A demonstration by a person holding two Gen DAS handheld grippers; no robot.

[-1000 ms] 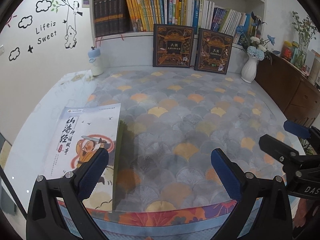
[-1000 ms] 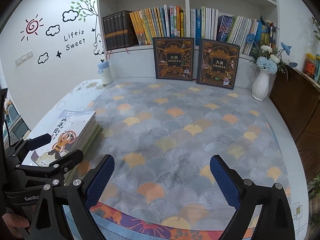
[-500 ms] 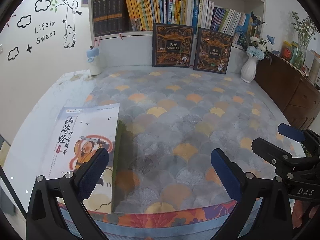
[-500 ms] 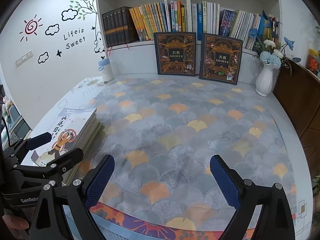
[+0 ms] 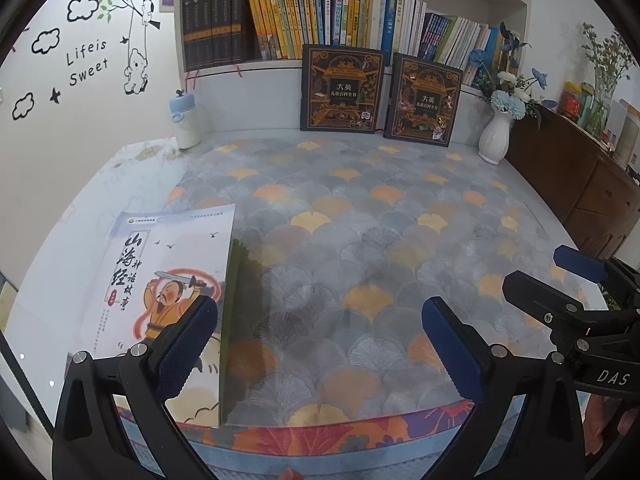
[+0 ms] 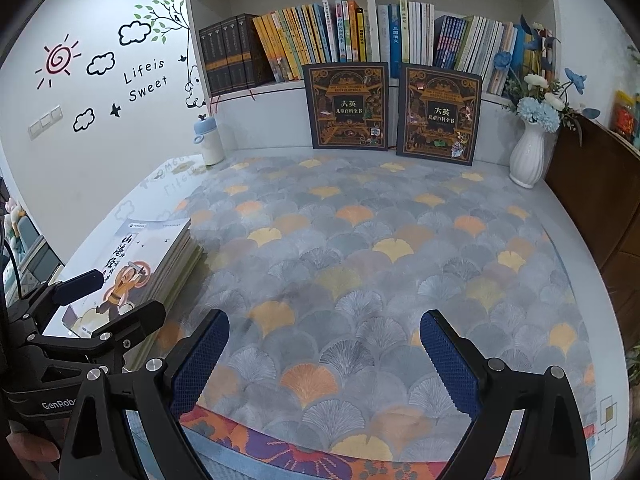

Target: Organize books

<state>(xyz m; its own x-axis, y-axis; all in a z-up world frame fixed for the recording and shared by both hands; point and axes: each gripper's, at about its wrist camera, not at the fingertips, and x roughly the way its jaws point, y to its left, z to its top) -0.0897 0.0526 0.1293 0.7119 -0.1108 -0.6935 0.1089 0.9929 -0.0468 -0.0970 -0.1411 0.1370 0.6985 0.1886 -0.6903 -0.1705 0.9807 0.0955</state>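
Both hand-held grippers stand open and empty: the left hand-held gripper (image 5: pixel 320 332) hovers at the near edge of the bench (image 5: pixel 120 168) with one pad above the stack of books (image 5: pixel 172 280); the right hand-held gripper (image 6: pixel 324 344) hovers over bare cloth, fingers spread, nothing between them.

The stack of books lies flat at the near left of the bench, partly on the patterned cloth (image 6: pixel 360 248) and partly on the bare top; its top cover is white with an illustrated figure; the right wrist view shows several thin volumes squared beneath it. Two dark encyclopedia volumes (image 6: pixel 348 106) stand upright at the far edge, side by side, leaning against the bookshelf (image 6: pixel 372 0); the shelf rows behind them appear full and upright.

Task status, as a judgement: the loose books seem already gathered into one pile; the rest of the cloth carries no books; what remains is probably shelving the pile, or nothing further.

A small bottle (image 6: pixel 208 142) stands at the far left; a white vase (image 6: pixel 528 156) with flowers stands at the far right, beside a wooden cabinet (image 5: pixel 600 200).
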